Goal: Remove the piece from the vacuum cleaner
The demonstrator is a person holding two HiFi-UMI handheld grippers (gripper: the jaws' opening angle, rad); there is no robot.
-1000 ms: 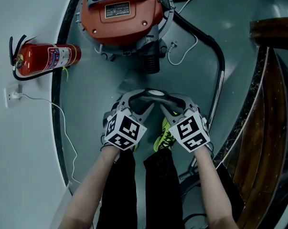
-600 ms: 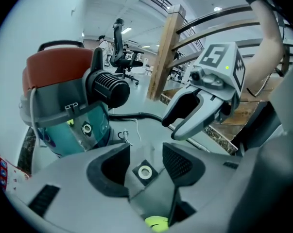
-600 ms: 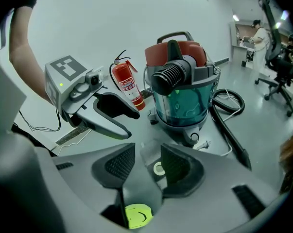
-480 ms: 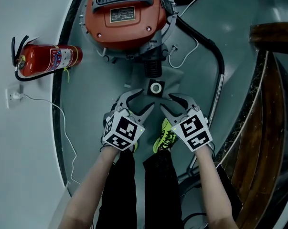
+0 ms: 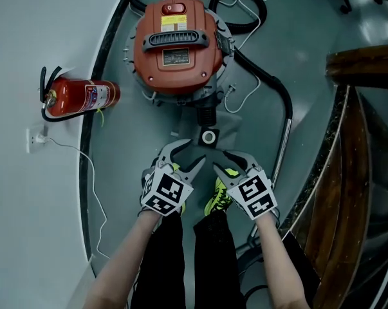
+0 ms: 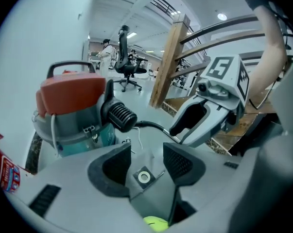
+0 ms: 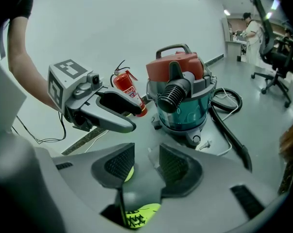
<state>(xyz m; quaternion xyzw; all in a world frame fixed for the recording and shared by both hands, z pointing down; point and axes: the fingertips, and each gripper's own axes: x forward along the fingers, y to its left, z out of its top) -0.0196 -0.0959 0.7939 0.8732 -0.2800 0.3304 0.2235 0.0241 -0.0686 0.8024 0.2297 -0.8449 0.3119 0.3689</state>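
Observation:
The red-topped vacuum cleaner stands on the grey floor, its ribbed black port facing me. The piece, a small black square with a white ring, lies on the floor just in front of that port. My left gripper is open a little short of the piece, on its left. My right gripper is open on its right, touching nothing. In the left gripper view the piece shows on the floor between the open jaws, with the vacuum behind. The right gripper faces the vacuum.
A red fire extinguisher lies left of the vacuum by a wall socket with a white cable. The black hose and metal tube curve down the right. A wooden railing borders the right. Neon shoes are below the grippers.
A second ago both grippers had the piece between their tips. They let it go, it now lies on the floor, and both pairs of jaws have opened and drawn back.

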